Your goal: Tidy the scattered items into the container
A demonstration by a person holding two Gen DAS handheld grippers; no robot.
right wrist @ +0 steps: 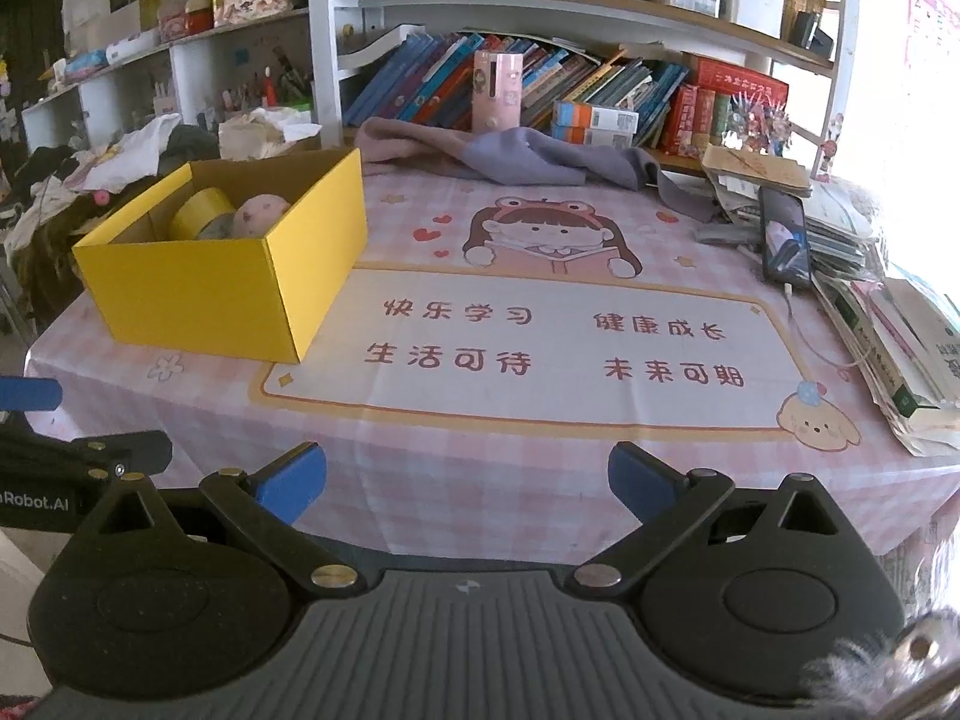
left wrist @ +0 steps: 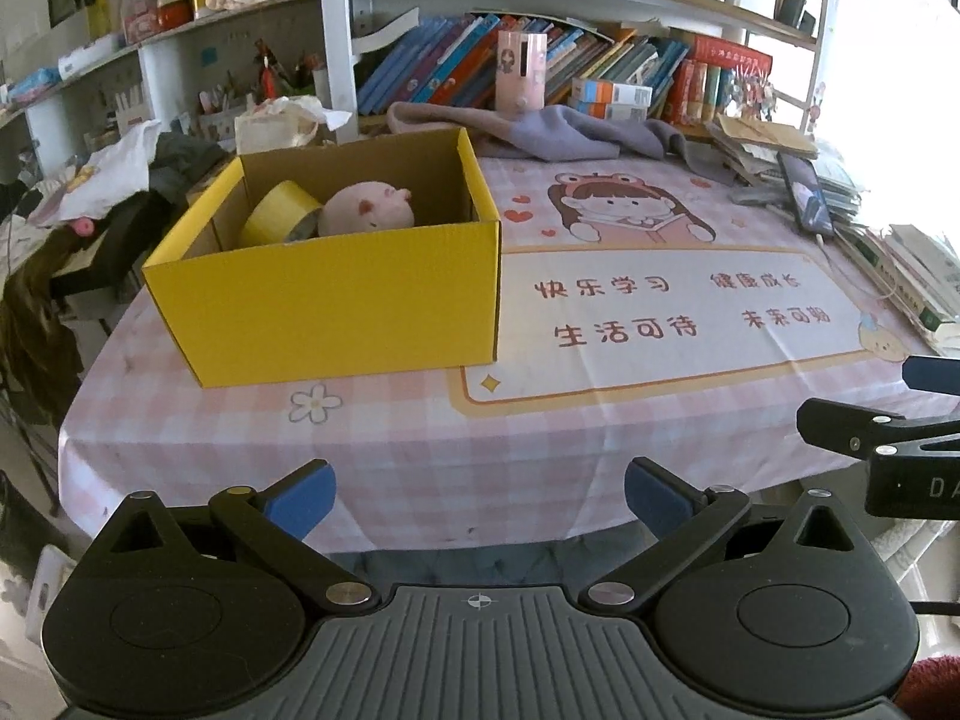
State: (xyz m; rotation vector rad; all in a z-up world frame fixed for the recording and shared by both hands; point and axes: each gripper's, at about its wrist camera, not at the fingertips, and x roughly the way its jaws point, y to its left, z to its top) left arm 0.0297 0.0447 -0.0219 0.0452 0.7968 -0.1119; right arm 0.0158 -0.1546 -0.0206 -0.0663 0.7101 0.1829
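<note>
We note the yellow cardboard box (left wrist: 336, 294) holding a yellow tape roll (left wrist: 279, 213) and pink plush toy (left wrist: 367, 209); left gripper (left wrist: 480, 501) and right gripper (right wrist: 468, 483) both spread wide, empty, near the bench (left wrist: 420, 438) edge.

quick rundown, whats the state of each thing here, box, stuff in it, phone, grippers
yellow box: open topped, upright on the table
yellow tape roll: inside the box, leaning on its side
pink plush toy: inside the box, beside the tape roll
phone: screen lit, propped against the book pile, cable attached
left gripper: open, empty
right gripper: open, empty
</note>
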